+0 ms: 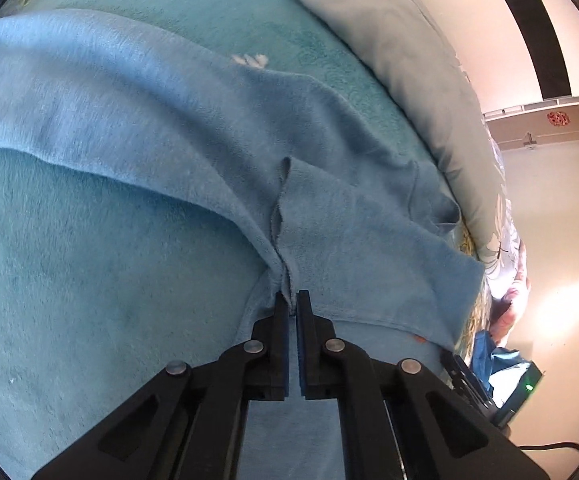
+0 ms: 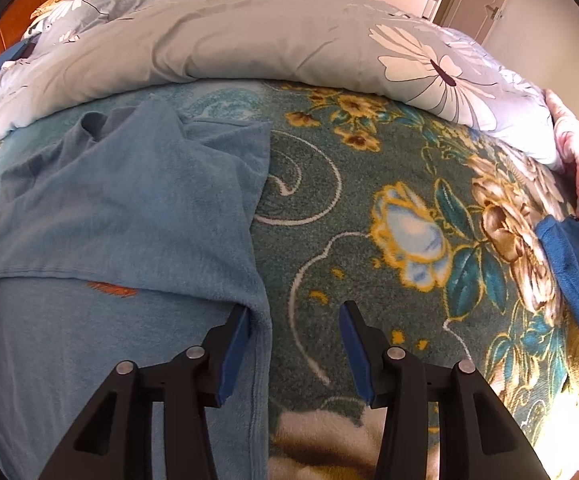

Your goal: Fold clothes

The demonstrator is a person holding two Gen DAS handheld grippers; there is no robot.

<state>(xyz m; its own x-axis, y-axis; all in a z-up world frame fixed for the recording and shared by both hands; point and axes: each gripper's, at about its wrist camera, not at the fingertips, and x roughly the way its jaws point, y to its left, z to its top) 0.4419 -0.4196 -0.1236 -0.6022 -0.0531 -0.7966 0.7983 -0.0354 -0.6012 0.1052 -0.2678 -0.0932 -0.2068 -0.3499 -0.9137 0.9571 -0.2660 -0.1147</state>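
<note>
On the teal floral blanket [image 2: 369, 184] that covers the bed lies a light blue garment [image 2: 121, 216], spread over the blanket's left part as the right wrist camera sees it, with its upper portion folded down over the lower so that a hem runs across it just above a small orange mark [image 2: 111, 290]. Left gripper [image 1: 292, 300] has its fingers drawn close together, pinching a bunched ridge of the garment [image 1: 193, 136] that rises in a crease away from the tips. Right gripper [image 2: 295, 314] is spread wide, its left finger [image 2: 236, 330] touching the garment's right edge (the blue pad sits against the cloth) while the other finger hangs over bare blanket, gripping nothing. A grey flowered duvet [image 2: 249, 36] is heaped along the far edge of the bed, and a darker blue cloth [image 2: 573, 272] lies at the right edge.
</note>
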